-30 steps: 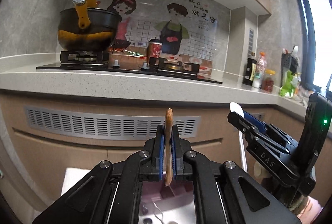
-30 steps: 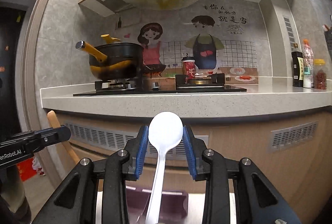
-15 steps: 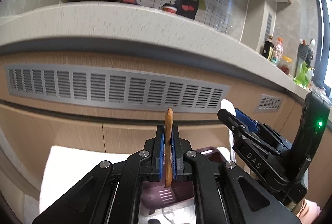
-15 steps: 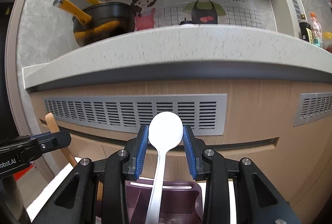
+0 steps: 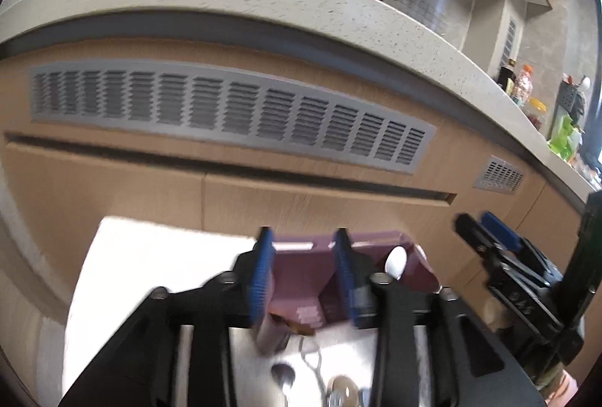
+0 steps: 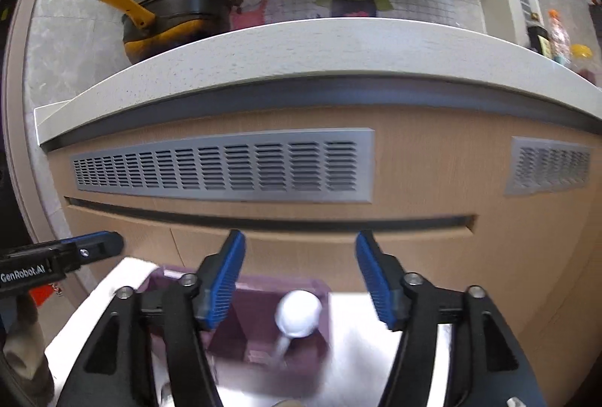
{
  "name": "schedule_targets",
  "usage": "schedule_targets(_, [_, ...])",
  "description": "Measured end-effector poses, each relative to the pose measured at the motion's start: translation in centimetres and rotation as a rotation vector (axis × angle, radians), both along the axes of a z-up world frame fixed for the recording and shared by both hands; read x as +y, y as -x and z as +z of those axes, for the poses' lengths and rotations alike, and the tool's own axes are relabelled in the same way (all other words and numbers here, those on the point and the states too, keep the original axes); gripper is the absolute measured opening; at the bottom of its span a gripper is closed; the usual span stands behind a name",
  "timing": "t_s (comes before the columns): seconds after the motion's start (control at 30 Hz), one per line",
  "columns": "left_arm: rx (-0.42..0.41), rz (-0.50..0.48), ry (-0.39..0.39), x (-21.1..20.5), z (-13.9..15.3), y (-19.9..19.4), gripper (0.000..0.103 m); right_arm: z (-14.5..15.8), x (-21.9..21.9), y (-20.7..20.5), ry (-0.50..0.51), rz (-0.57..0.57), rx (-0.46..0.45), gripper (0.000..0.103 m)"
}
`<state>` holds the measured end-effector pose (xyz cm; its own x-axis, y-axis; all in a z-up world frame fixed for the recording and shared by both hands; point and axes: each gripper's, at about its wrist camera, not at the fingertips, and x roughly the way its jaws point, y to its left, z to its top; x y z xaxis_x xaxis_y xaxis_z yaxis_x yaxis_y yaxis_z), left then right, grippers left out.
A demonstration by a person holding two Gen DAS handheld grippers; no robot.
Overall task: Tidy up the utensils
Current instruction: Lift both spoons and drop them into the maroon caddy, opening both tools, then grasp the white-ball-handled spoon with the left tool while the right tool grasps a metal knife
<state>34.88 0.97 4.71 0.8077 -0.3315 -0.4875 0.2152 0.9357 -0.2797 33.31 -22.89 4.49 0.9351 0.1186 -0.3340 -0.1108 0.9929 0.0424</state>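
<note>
A purple utensil holder [image 5: 301,279] [image 6: 259,298] stands on a white cloth below both grippers. The white plastic spoon [image 6: 299,313] [image 5: 397,262] stands bowl-up in the holder, free of the pads. My right gripper [image 6: 301,275] hangs just above it, its jaws opening and nothing pressed between them. Over the holder's left part, my left gripper [image 5: 303,271] also has its jaws opening and holds nothing. A blurred brown piece [image 5: 288,322] low in the holder looks like the wooden utensil. The right gripper [image 5: 489,237] shows at the right of the left wrist view.
A wooden cabinet front with grey vent grilles [image 6: 225,166] rises right behind the holder, under a pale counter edge [image 6: 301,49]. Metal spoons [image 5: 282,375] lie on the steel surface near me. A black and yellow pot [image 6: 173,15] sits up on the counter.
Both grippers sank toward the purple holder and opened. The wooden utensil left the left pads and the white spoon left the right pads; the spoon now stands in the holder.
</note>
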Motion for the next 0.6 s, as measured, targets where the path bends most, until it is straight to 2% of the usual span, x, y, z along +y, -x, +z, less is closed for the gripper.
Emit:
schedule_targets(0.2, [0.069, 0.014, -0.046, 0.6, -1.9, 3.9, 0.047, -1.6, -2.1, 4.2, 0.035, -0.04, 0.127, 0.078])
schedule_targets(0.4, [0.175, -0.021, -0.132, -0.3, -5.5, 7.8, 0.052, -5.1, -1.3, 7.4, 0.085, -0.016, 0.277, 0.078])
schedule_targets(0.6, [0.228, -0.012, -0.211, -0.3, -8.1, 10.5, 0.059, -8.6, 1.2, 9.7, 0.095, 0.084, 0.414, 0.078])
